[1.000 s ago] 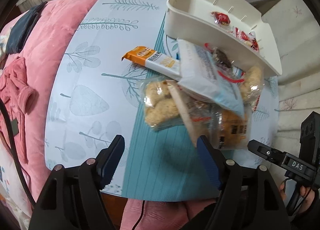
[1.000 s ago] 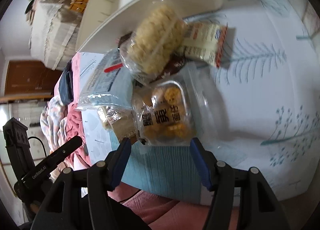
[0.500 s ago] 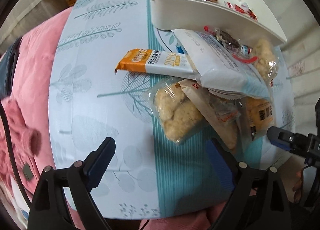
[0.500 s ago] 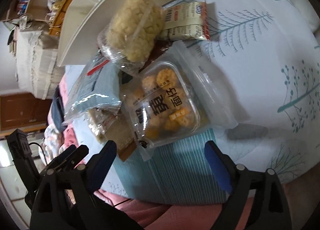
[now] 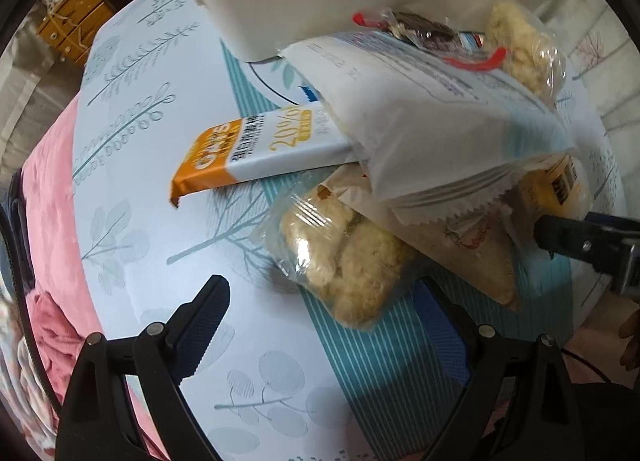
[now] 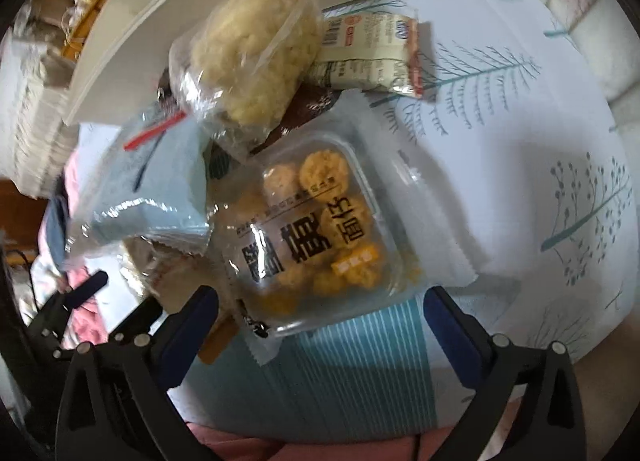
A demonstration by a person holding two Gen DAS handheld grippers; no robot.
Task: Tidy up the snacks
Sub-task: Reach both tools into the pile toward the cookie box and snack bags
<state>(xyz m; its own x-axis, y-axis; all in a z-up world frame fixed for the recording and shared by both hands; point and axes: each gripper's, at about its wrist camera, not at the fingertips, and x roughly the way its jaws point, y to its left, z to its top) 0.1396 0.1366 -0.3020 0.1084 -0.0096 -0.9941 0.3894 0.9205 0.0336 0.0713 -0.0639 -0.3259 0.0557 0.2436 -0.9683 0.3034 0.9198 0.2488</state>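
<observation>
Both grippers wide open; right gripper [image 6: 320,325] straddles the clear plastic tray of golden biscuits [image 6: 316,237]; I'd grab its rim squarely, left gripper [image 5: 320,321] just waits.

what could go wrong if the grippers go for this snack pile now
The snacks overlap: the white-blue bag lies on the orange bar and the clear cracker bag, so pulling a lower one may drag the others. The open right gripper faces the slippery cookie tray pack, which could slide away instead of being gripped.
</observation>
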